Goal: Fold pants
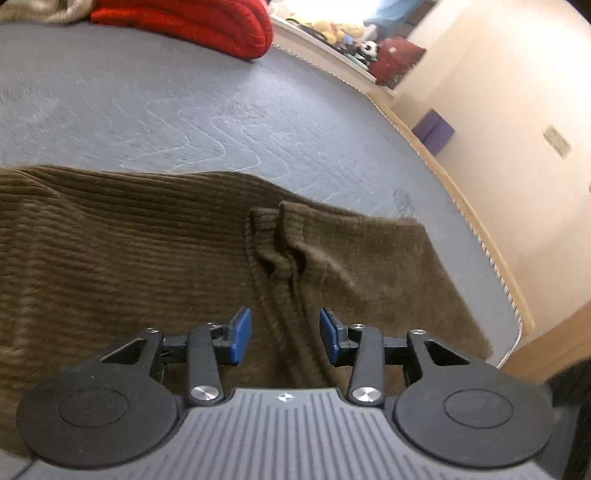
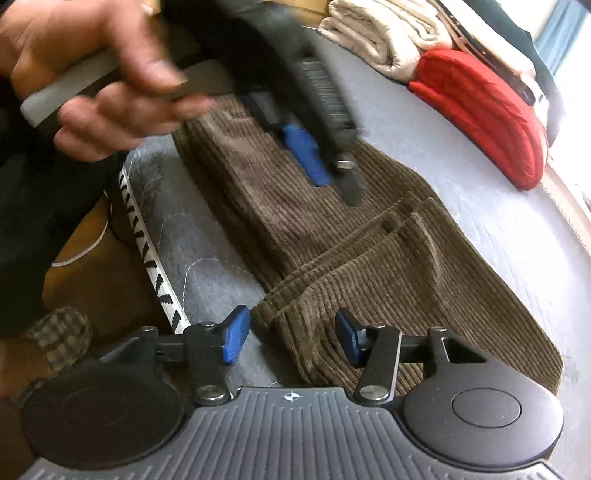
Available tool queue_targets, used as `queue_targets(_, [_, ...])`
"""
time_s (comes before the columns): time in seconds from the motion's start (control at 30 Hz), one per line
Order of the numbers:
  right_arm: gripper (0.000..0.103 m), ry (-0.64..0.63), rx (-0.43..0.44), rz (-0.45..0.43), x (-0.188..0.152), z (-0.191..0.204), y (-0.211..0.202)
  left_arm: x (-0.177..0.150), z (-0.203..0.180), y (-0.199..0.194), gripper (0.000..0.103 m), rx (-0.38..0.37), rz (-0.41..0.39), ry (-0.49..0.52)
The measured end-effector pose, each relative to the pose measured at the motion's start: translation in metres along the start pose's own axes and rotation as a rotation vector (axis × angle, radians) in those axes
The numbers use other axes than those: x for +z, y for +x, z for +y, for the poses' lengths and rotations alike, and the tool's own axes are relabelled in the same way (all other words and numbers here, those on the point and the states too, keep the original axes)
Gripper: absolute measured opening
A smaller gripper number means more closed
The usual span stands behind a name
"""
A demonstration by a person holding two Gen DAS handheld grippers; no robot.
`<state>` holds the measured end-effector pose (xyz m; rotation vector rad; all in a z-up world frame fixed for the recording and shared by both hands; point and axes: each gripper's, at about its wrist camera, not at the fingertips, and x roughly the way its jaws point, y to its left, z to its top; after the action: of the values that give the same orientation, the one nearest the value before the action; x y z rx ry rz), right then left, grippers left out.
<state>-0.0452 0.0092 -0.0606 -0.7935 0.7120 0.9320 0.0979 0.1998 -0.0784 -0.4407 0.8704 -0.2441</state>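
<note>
Brown corduroy pants (image 1: 147,251) lie folded on a grey quilted mattress (image 1: 184,110); they also show in the right wrist view (image 2: 369,258). My left gripper (image 1: 286,336) is open, its blue pads either side of a raised ridge of cloth near the hem ends (image 1: 280,236). My right gripper (image 2: 293,339) is open over the near edge of the stacked layers. In the right wrist view the left gripper (image 2: 314,155), held by a hand (image 2: 92,74), hovers blurred over the far part of the pants.
A red folded garment (image 1: 207,26) lies at the far side of the mattress, also in the right wrist view (image 2: 487,110), beside a cream folded cloth (image 2: 376,33). The mattress edge (image 1: 480,240) runs along the right near a wall. A purple box (image 1: 432,129) stands by the wall.
</note>
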Motion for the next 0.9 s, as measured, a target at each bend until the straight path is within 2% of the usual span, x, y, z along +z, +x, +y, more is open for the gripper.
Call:
queue_targets(0.03, [0.05,-0.028,-0.014,0.006,-0.001,0.003,0.002,0.005,0.001,0.009,0.048,-0.015,0.0,-0.042])
queue_targets(0.13, [0.031,-0.102,-0.031,0.027,-0.007,0.006,0.008,0.017,0.004,0.036,0.061,-0.029,0.012,-0.143])
queue_targets(0.17, [0.027,-0.082,-0.02,0.016,-0.007,0.001,0.006,0.021,0.006,0.046,0.065,-0.021,0.021,-0.17])
queue_targets(0.3, [0.024,0.067,0.0,-0.072,0.001,-0.026,-0.018,0.031,0.01,0.073,0.068,0.024,0.022,-0.246])
queue_targets(0.37, [0.023,0.121,-0.018,-0.136,0.004,-0.037,-0.036,0.038,0.006,0.08,0.066,0.022,0.013,-0.272])
queue_targets(0.4, [0.023,0.142,-0.022,-0.159,0.005,-0.041,-0.044,0.043,0.004,0.082,0.05,0.011,0.018,-0.276])
queue_targets(0.43, [0.023,0.154,-0.024,-0.177,0.006,-0.043,-0.05,0.05,-0.001,0.083,0.037,-0.008,0.021,-0.266])
queue_targets(0.47, [0.023,0.16,-0.023,-0.189,0.007,-0.045,-0.054,0.058,-0.01,0.078,0.019,-0.012,0.002,-0.222])
queue_targets(0.5, [0.023,0.162,-0.028,-0.202,0.007,-0.046,-0.059,0.065,-0.019,0.07,0.017,-0.021,-0.03,-0.167])
queue_targets(0.57, [0.023,0.164,-0.032,-0.215,0.006,-0.047,-0.064,0.08,-0.038,0.052,0.017,-0.05,-0.102,-0.059])
queue_targets(0.63, [0.023,0.171,-0.026,-0.221,0.007,-0.046,-0.065,0.09,-0.046,0.04,0.017,-0.039,-0.139,-0.012])
queue_targets(0.67, [0.02,0.177,-0.031,-0.222,0.006,-0.045,-0.064,0.092,-0.047,0.039,0.019,-0.012,-0.142,0.001])
queue_targets(0.7, [0.019,0.196,-0.025,-0.213,0.006,-0.046,-0.062,0.094,-0.048,0.042,0.027,0.049,-0.121,0.018])
queue_targets(0.73, [0.019,0.223,0.0,-0.196,0.004,-0.049,-0.059,0.095,-0.045,0.048,0.027,0.146,-0.08,0.022])
queue_targets(0.77, [0.02,0.264,0.018,-0.176,0.002,-0.053,-0.058,0.095,-0.04,0.05,0.028,0.207,-0.049,0.011])
queue_targets(0.8, [0.021,0.315,0.015,-0.159,0.0,-0.057,-0.057,0.093,-0.035,0.048,0.028,0.226,-0.039,-0.002])
queue_targets(0.9, [0.03,0.481,-0.035,-0.157,-0.01,-0.079,-0.067,0.076,-0.041,0.023,0.028,0.169,-0.092,0.021])
